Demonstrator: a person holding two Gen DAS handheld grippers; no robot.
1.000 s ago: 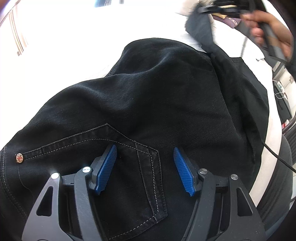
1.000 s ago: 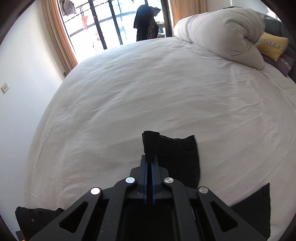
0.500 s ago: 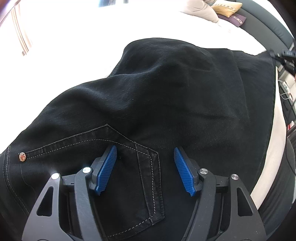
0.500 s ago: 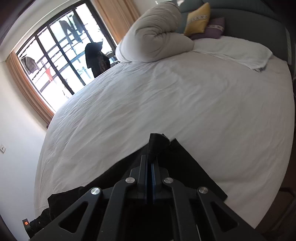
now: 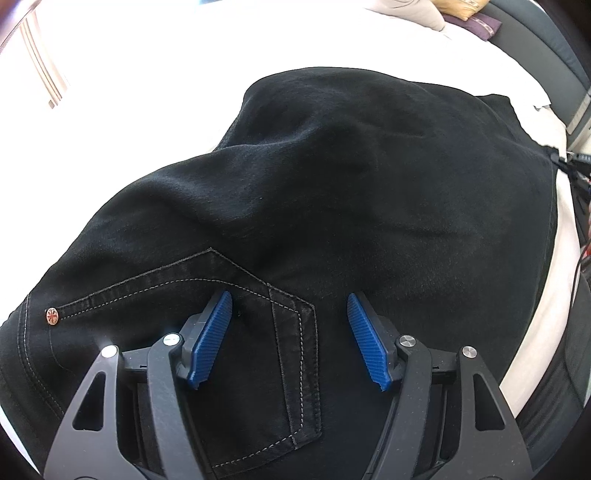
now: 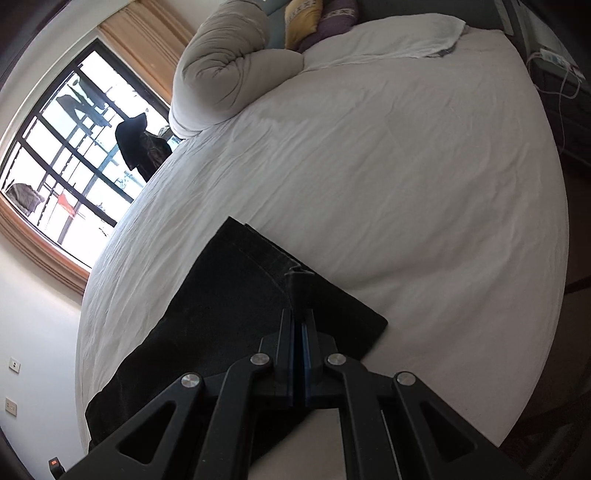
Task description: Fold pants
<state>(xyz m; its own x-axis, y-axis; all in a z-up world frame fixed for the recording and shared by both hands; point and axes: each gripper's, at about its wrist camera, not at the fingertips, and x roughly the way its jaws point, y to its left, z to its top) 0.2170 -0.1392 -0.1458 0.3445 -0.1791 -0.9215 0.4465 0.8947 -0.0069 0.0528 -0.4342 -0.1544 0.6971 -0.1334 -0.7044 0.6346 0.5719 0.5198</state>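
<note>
One pair of black pants [image 5: 332, 192] spread on the white bed [image 6: 388, 166], waistband cut off below frame, left gripper [image 5: 290, 343] fingers apart over the back pocket [image 5: 258, 350], right gripper [image 6: 298, 325] fingers clamped on what seems the leg hem, two pillows [image 6: 319, 16] half hidden behind one rolled duvet [image 6: 229, 70]

Black denim pants [image 5: 332, 192]: spread on white bed [image 6: 369, 166], stitched back pocket [image 5: 258, 332] facing up, leg hems [image 6: 266, 251] stacked.
</note>
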